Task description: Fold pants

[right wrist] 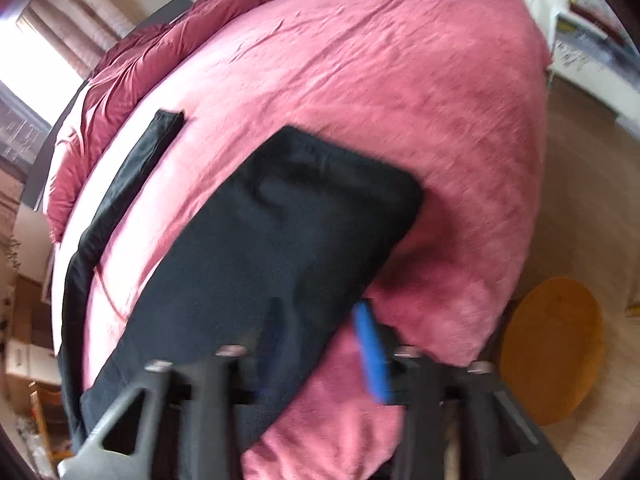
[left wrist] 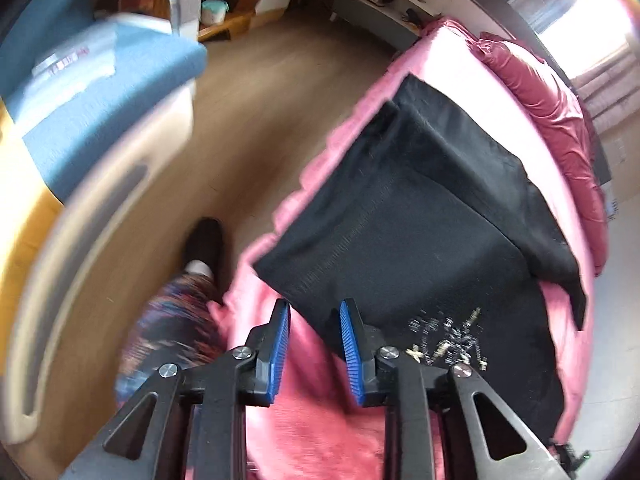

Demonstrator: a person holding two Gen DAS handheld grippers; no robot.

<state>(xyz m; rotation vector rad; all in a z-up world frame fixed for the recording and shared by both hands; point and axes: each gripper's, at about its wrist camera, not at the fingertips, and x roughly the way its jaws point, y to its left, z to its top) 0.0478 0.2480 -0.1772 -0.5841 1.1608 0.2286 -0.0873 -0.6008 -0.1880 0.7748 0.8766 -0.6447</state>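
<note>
Black pants lie on a pink bed cover, one part folded over another, with a pale printed motif near my gripper. My left gripper is open and empty, its blue pads over the cover at the pants' near edge. In the right wrist view the pants lie as a broad folded panel, with a narrow strip reaching towards the pillows. My right gripper is open and blurred, low over the pants' near edge, with one blue pad showing.
A dark red duvet is bunched at the head of the bed. Wooden floor runs beside the bed, with the person's foot and patterned leg. A blue-topped piece of furniture stands to the left. A round orange stool sits by the bed corner.
</note>
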